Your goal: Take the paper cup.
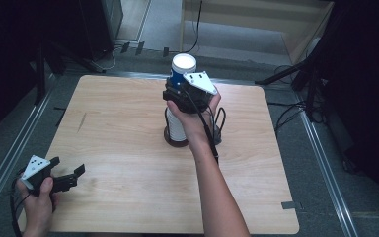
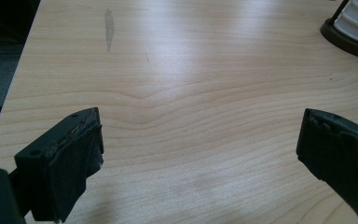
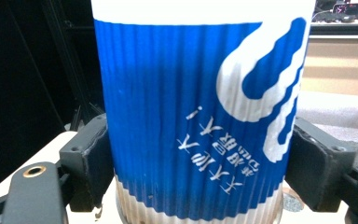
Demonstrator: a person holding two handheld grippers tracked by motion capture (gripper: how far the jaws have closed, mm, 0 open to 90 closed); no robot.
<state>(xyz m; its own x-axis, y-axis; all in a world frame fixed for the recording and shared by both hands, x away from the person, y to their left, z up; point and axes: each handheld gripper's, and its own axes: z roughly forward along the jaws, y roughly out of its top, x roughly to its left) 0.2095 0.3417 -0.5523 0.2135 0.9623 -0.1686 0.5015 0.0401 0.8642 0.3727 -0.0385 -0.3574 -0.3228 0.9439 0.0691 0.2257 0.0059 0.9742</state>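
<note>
The right tool (image 1: 180,93) grips a blue cup (image 1: 182,70), upside down, at the top of a stack of cups (image 1: 175,126) in a dark holder (image 1: 218,133) near the middle of the bench (image 1: 128,187). In the right gripper view its 2 jaws press on both sides of the cup (image 3: 200,116). The left tool (image 1: 71,174) hangs over the bench's near left corner, jaws wide apart with nothing between them, well apart from the stack.
</note>
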